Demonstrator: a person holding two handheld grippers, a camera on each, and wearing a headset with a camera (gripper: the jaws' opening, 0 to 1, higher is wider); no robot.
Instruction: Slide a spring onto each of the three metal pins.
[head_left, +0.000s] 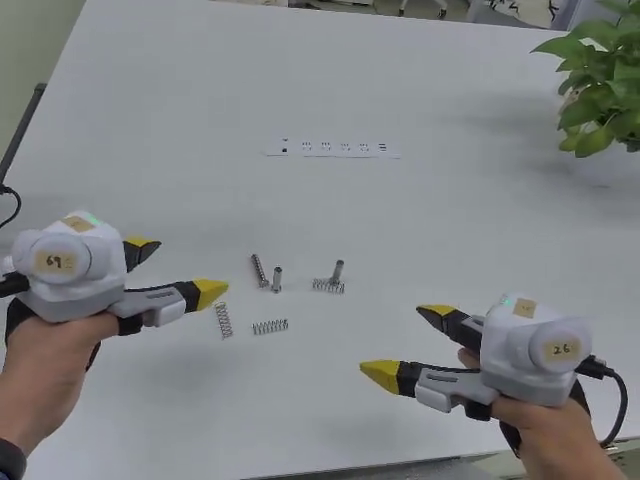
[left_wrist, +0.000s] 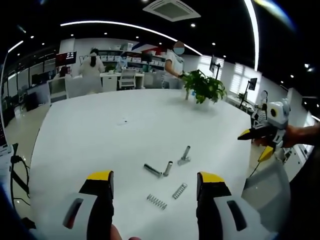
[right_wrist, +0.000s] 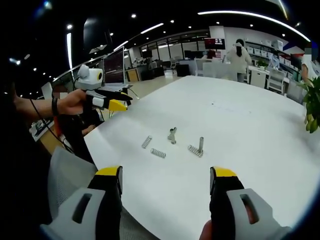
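— Three short metal pins (head_left: 277, 279) and three small coiled springs (head_left: 270, 326) sit clustered on the broad white counter (head_left: 200, 120).
— And the tools?
— Both gape empty, left tool (head_left: 182, 267) and right tool (head_left: 407, 342); a bright open-plan office lies around.

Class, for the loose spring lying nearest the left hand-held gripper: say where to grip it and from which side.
Grip the spring mid-length, across its coils, coming down from above with the left hand-held gripper. It lies flat on the table with space around it, so a top pinch probably suits.
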